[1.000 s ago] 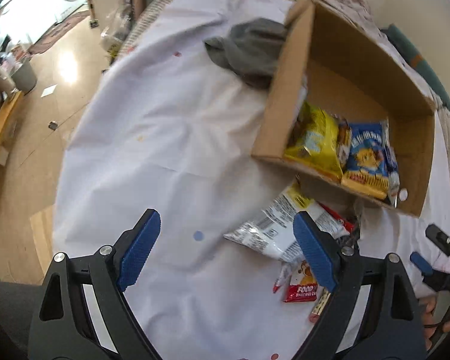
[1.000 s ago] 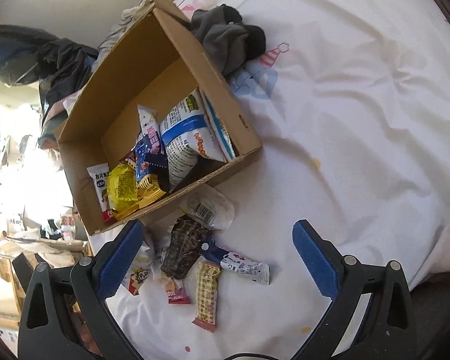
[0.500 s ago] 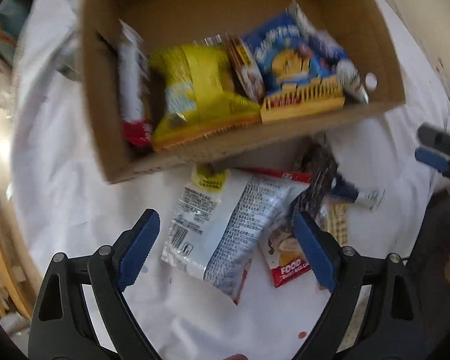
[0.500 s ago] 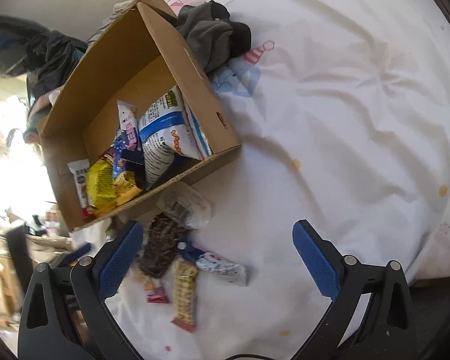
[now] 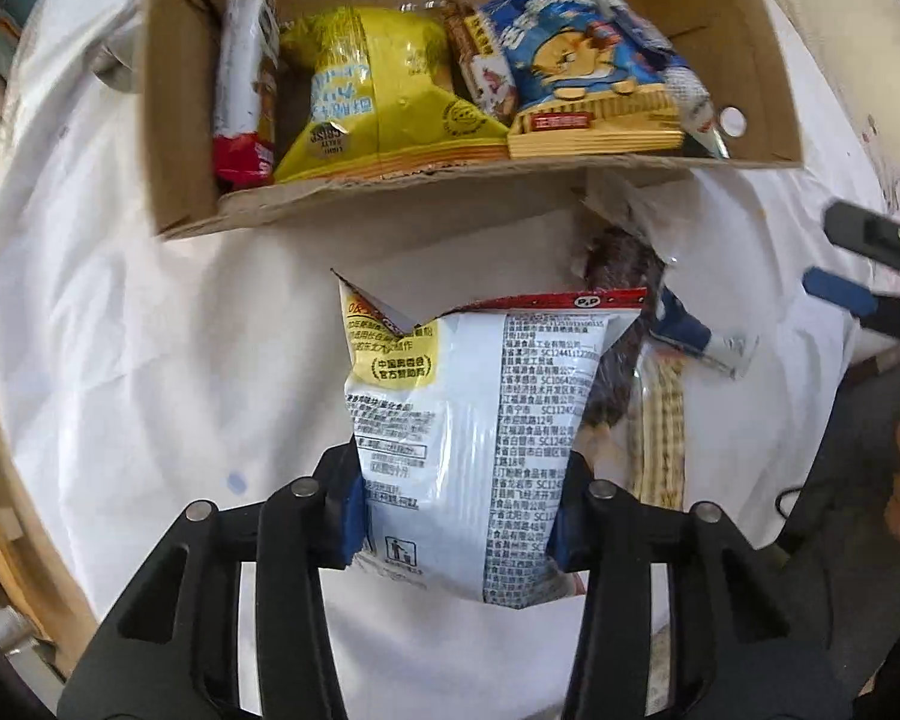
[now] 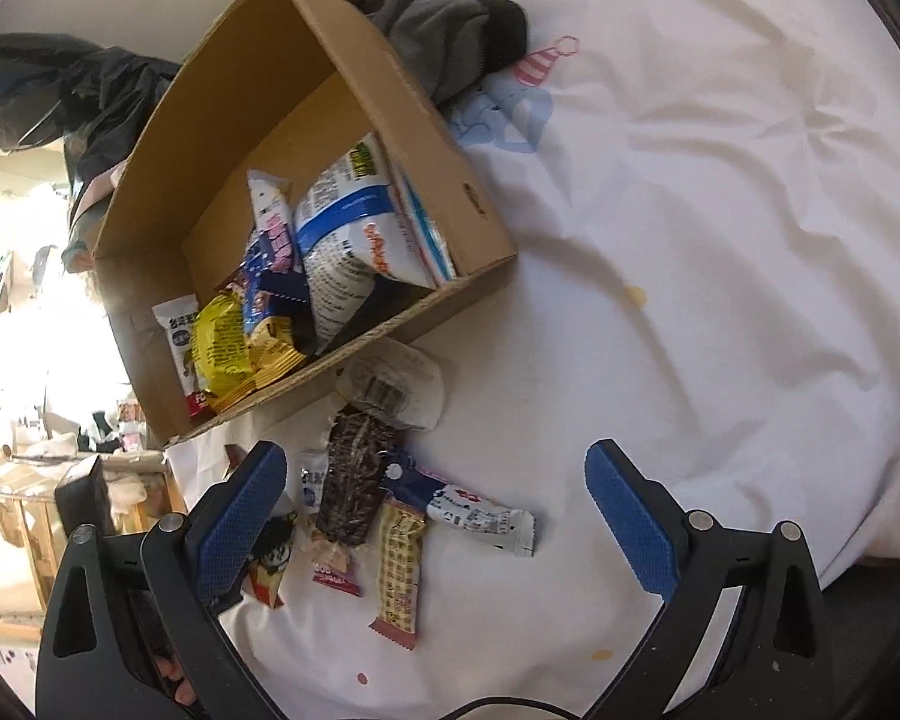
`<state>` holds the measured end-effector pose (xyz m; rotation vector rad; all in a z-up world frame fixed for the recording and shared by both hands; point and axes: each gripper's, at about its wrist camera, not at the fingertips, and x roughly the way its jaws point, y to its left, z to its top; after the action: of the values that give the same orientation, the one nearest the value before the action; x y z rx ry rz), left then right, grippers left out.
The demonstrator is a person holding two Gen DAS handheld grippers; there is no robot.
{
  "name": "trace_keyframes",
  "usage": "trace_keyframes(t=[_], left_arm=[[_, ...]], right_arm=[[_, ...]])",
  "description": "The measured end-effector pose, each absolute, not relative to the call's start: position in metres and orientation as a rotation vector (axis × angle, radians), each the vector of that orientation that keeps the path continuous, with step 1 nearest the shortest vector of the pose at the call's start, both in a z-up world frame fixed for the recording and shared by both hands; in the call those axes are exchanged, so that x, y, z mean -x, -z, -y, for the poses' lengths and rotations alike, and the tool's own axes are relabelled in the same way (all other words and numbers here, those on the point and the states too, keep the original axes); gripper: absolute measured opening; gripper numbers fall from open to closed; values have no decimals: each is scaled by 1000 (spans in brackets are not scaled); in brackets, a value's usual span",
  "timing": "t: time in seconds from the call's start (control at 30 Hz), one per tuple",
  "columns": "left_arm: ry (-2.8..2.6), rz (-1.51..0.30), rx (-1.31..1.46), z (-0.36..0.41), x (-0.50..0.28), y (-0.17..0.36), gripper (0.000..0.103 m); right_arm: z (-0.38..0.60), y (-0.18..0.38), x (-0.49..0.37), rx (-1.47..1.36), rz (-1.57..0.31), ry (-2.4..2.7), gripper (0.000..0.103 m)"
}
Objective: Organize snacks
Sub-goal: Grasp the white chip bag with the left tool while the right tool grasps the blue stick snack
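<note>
Fingers of the left gripper (image 5: 456, 516) closing on the white snack bag (image 5: 480, 432): light, crinkly, slippery; the right gripper (image 6: 435, 516) gapes.

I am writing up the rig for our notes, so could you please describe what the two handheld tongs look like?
Both tongs are alike. The left tongs and right tongs each have two black plastic arms with triangular cut-outs and round silver pivot pins. Each finger carries a blue, finely ribbed pad. A thin dark cable loops along the bottom edge of the right wrist view. No sleeve or markings can be made out.
</note>
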<state>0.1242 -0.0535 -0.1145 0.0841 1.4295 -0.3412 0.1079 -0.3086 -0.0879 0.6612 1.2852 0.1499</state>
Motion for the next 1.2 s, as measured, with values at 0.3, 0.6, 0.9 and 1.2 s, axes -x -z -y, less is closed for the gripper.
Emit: trace_keyframes(t=[0.3, 0.6, 0.9, 1.2], left_arm=[[137, -1349, 93, 26, -74, 82, 40], [62, -1304, 189, 7, -66, 74, 41], [73, -1285, 160, 11, -69, 73, 41], [40, -1280, 174, 2, -67, 74, 41]], right_arm=[[270, 85, -108, -339, -1310, -220, 100], [219, 117, -113, -16, -1407, -267, 65], [206, 130, -111, 89, -1433, -266, 43], [209, 122, -101, 19, -1454, -346, 19]])
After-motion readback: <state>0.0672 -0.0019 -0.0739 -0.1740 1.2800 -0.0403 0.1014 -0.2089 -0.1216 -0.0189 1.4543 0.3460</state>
